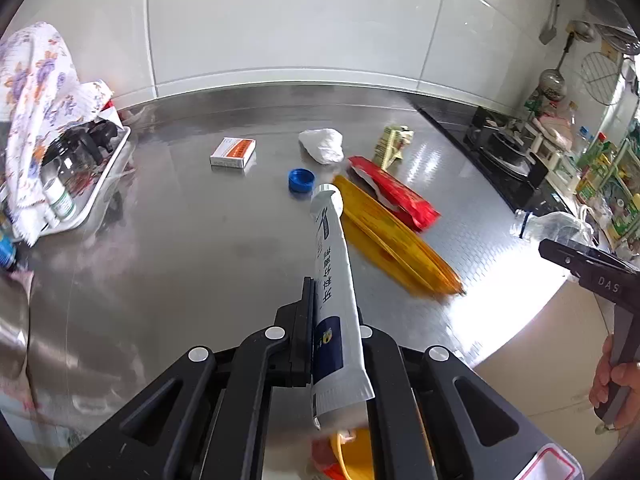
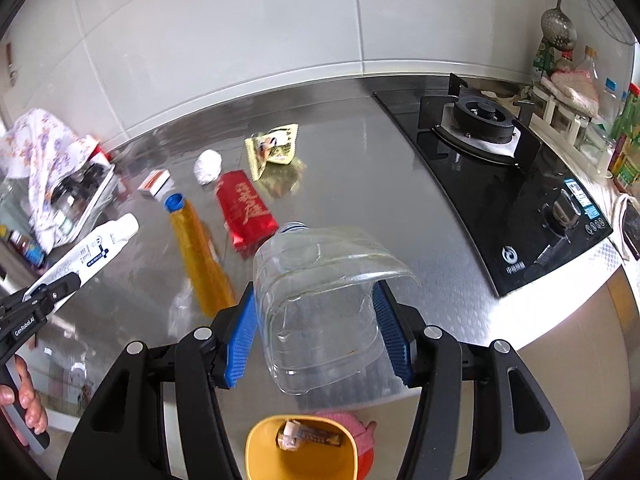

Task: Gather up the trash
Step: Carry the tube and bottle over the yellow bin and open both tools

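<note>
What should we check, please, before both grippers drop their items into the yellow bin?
1. Left gripper shut on the white tube: ok.
2. Right gripper clamped on the clear plastic bottle: ok.
3. Yellow bin under the bottle: ok, just below the right gripper.
4. Bin has room: ok, only a few scraps inside.
5. Tube over the bin: cannot tell, only a sliver of yellow shows beneath it.
6. Counter cleared of trash: not ok, the red wrapper and blue cap remain.

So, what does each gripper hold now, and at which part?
The left gripper grips the white tube near its flat crimped end. The right gripper holds the crushed clear bottle across its lower body.
</note>
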Demonstrator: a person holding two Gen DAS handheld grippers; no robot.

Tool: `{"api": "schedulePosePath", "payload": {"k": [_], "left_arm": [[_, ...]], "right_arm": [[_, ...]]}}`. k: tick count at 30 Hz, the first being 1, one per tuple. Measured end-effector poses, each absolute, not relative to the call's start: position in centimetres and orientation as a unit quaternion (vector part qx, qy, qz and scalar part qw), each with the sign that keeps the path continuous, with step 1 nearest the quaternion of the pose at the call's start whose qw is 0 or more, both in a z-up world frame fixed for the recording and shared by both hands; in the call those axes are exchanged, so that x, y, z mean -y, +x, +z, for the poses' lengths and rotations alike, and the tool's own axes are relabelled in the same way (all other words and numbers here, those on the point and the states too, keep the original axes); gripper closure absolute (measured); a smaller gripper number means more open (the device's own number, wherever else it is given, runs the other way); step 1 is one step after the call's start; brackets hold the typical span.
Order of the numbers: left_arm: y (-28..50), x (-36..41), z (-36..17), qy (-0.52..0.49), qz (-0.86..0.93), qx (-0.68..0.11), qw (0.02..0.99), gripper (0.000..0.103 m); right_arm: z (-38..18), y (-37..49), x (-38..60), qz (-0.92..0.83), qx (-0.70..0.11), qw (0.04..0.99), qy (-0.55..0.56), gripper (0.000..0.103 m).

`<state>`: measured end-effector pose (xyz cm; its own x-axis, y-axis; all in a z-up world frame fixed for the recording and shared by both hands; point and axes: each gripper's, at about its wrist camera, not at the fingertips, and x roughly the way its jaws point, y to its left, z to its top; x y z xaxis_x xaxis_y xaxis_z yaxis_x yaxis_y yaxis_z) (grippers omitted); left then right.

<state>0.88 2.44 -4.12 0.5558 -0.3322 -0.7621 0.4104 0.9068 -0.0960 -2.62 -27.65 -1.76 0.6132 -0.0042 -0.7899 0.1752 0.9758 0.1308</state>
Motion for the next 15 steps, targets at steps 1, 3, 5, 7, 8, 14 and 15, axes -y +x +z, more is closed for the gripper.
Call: {"api": "schedulePosePath", "payload": {"k": [1,3,5,7,8,14,15], "left_arm": [[0.3,-2.5,-4.0,0.046,-0.211,-0.421,0.881,0.098],[-1.6,-2.5,-4.0,0.045,-0.207,-0.418,0.883,0.098],[-3.9,-2.6,-4.1,0.044,-0.203,-0.419,0.884,0.098],[-5.8,-2.7,-4.2,0.041,-0.201,-0.421,0.884,0.098],[-7.0,-2.7,-4.3,0.04,-0.199,-0.423,0.883,0.098],[-13.5,-2.1,-5.1,0.041,-0.198,-0.438,0.876,0.098],[-14.6,-2.0,-5.3,0.043,-0.199,-0.441,0.874,0.098]], "right_arm": [[-1.7,-3.5,27.6,-0.043,-0.437,0.894,0.094,0.045],[-1.7,-4.7,27.5,-0.031,-0.438,0.894,0.092,0.045],[-1.8,-6.3,27.4,-0.018,-0.441,0.893,0.089,0.045],[-1.8,-8.0,27.3,-0.006,-0.443,0.892,0.085,0.045],[-1.9,-8.9,27.3,0.0,-0.444,0.892,0.083,0.045],[-2.4,-14.1,27.3,0.024,-0.451,0.889,0.075,0.045],[-2.6,-15.0,27.2,0.026,-0.453,0.888,0.074,0.045]]}}
